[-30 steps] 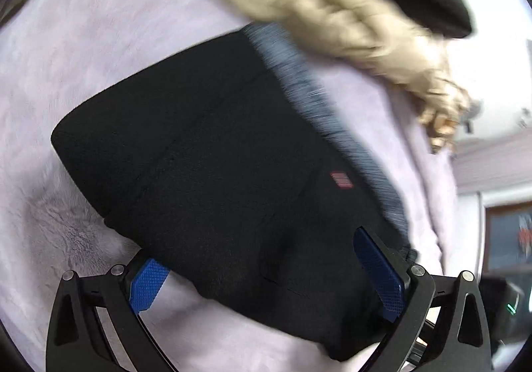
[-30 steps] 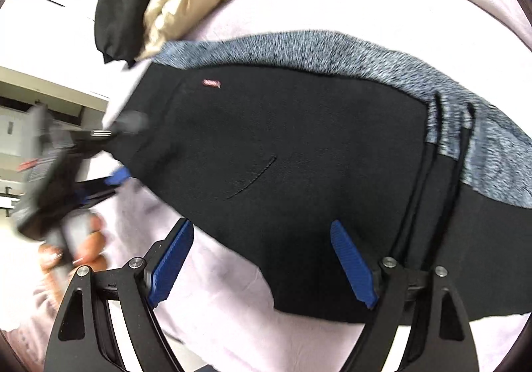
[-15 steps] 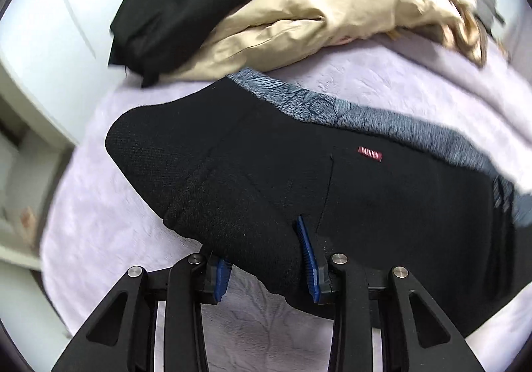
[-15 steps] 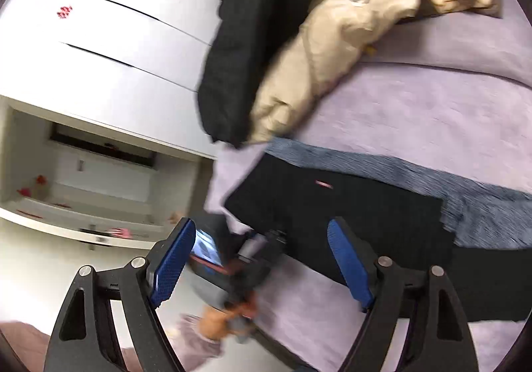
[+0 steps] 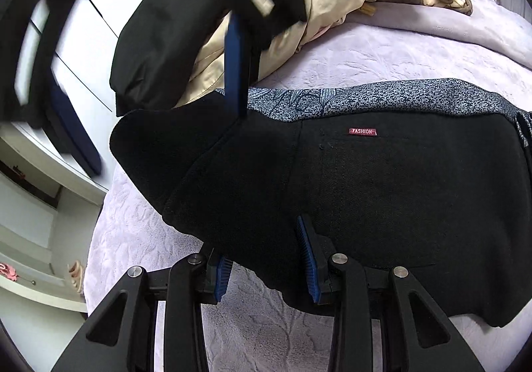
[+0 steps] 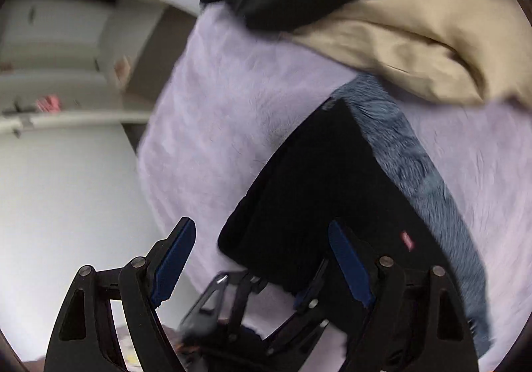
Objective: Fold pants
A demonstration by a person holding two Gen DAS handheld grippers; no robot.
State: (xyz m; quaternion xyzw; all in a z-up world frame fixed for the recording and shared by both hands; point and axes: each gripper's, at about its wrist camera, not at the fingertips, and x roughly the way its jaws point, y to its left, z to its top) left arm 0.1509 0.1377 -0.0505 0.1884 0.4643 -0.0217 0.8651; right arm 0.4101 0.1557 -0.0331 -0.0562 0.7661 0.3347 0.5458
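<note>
Matt black knit pants point(image 5: 382, 192)

black frames; blue ribbed fingers point(image 5: 307, 259)

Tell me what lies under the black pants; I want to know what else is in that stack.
A blue-grey patterned garment shows as a strip along the far edge of the black pants, both on the lilac blanket. How far it extends beneath is hidden.
</note>
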